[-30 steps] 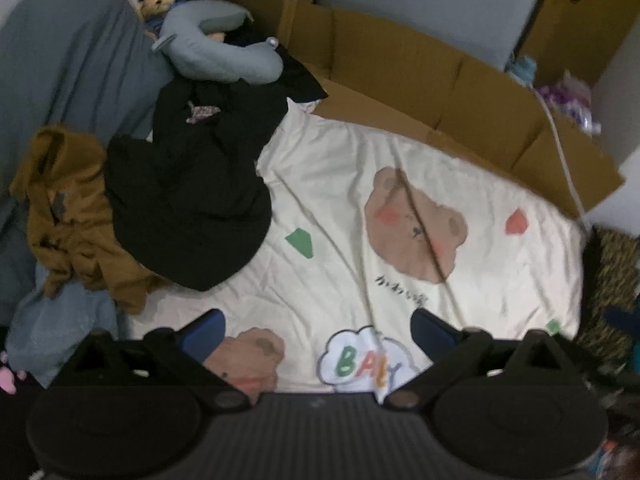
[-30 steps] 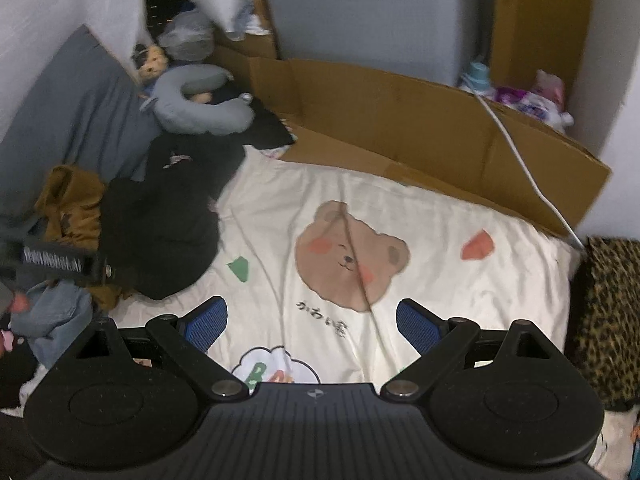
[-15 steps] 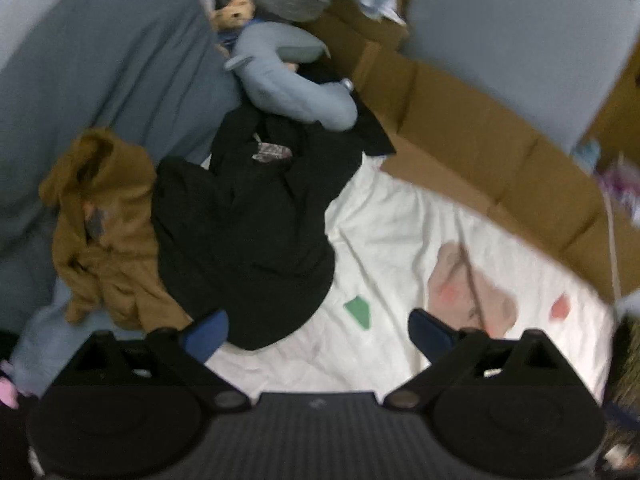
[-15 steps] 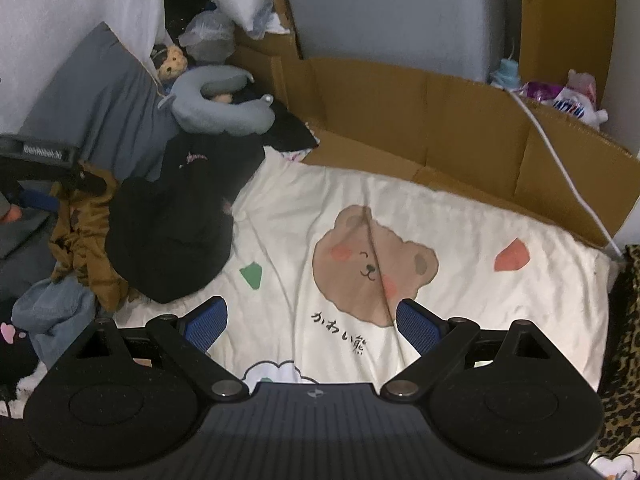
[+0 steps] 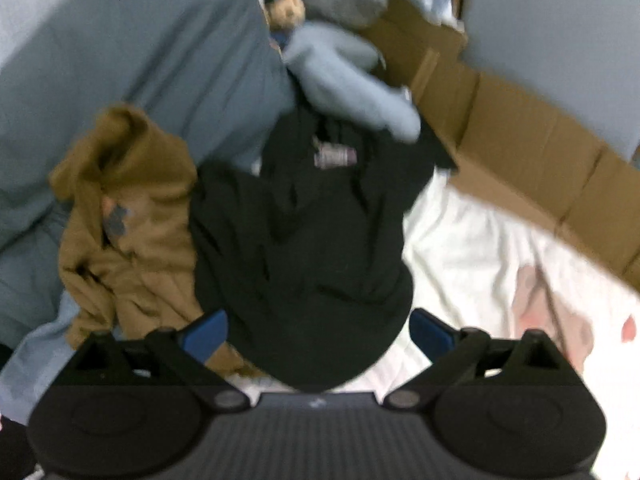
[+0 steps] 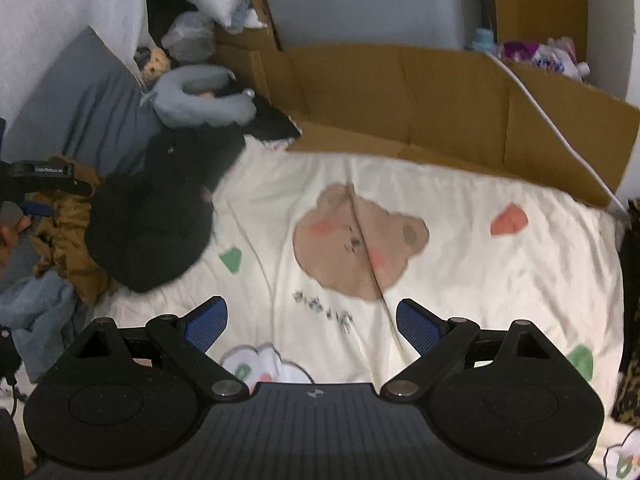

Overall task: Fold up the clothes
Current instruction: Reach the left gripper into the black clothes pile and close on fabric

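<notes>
I've swung my left claw (image 5: 318,330), jaws apart, onto the black top (image 5: 312,248) at frame centre; right claw (image 6: 312,322) waits apart, so pickup's next.

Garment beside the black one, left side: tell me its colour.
Mustard brown garment, clearest in the left wrist view, lying against the black garment.

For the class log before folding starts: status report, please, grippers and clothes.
Left gripper open over black garment, nothing held. Right gripper open above bear blanket. Brown garment crumpled against the black one.
</notes>
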